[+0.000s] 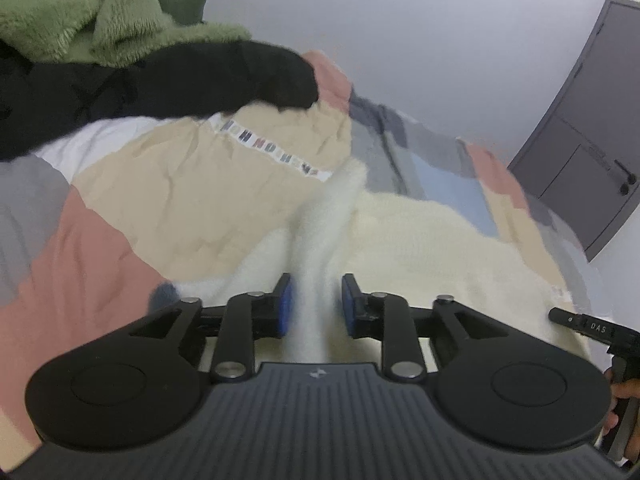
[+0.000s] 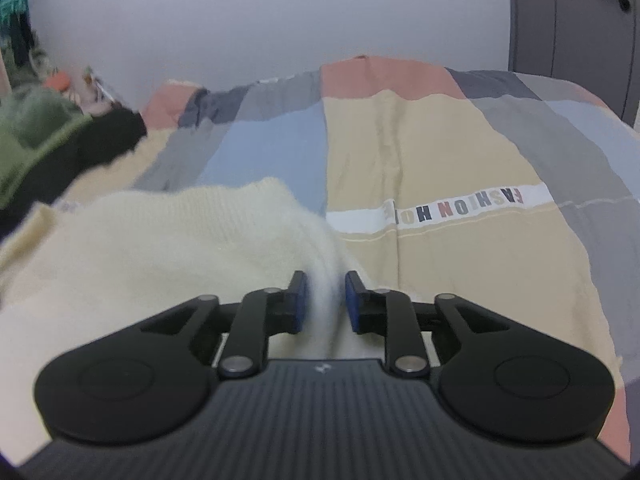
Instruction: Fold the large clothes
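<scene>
A cream knitted sweater [image 1: 420, 240] lies spread on the bed, pulled up into a narrow ridge in front of each gripper. My left gripper [image 1: 316, 300] has its blue pads [image 1: 286, 304] standing apart with that cream ridge running between them, and the fabric looks loose rather than pinched. In the right wrist view the sweater [image 2: 140, 248] fills the left half. My right gripper [image 2: 326, 300] is likewise parted around a fold at the sweater's right edge. The view is too blurred to tell whether fabric brushes the pads.
A patchwork quilt [image 2: 440, 140] with a lettered white strip [image 2: 460, 208] covers the bed. A black garment [image 1: 160, 88] and a green fleece [image 1: 80, 8] are piled at the far left. A grey door [image 1: 580, 120] stands to the right. A hand [image 1: 624, 392] shows at the edge.
</scene>
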Tool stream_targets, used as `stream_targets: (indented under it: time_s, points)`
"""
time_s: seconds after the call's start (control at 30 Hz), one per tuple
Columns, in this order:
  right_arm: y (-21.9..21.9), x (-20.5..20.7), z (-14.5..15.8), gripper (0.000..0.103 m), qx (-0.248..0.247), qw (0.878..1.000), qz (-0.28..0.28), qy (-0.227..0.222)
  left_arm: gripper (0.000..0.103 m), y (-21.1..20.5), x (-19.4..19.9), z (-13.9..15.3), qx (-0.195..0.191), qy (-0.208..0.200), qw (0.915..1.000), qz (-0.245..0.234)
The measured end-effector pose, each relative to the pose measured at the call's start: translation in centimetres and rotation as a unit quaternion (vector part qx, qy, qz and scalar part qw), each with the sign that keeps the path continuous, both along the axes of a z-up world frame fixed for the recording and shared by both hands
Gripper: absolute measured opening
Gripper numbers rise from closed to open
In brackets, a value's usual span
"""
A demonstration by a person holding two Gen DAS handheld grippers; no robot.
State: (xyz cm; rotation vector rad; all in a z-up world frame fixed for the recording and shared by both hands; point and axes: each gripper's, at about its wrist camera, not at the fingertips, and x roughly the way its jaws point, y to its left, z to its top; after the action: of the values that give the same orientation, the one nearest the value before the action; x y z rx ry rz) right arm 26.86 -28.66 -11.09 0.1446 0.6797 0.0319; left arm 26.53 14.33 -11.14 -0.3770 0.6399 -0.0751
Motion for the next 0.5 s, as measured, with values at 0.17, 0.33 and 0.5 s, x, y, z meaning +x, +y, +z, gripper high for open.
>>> stream_targets:
  time_s: [0.17,0.33,0.5]
  points:
    - [0.4,-4.0,2.7,0.033,0.031,0.999,0.023,-0.025,0.039,-1.3,-4.3,2.4,0.006,-0.033,0.9994,-0.007]
    - [1.7,-8.1,4.6,0.033,0.033,0.997,0.057,-0.039,0.039,-3.1,-8.3,4.0,0.011,-0.05,0.9985,-0.019]
    - [2.4,-11.7,5.5,0.033,0.066,0.994,0.076,-0.041,0.039,-5.3,-11.7,4.8,0.023,-0.061,0.9974,-0.032]
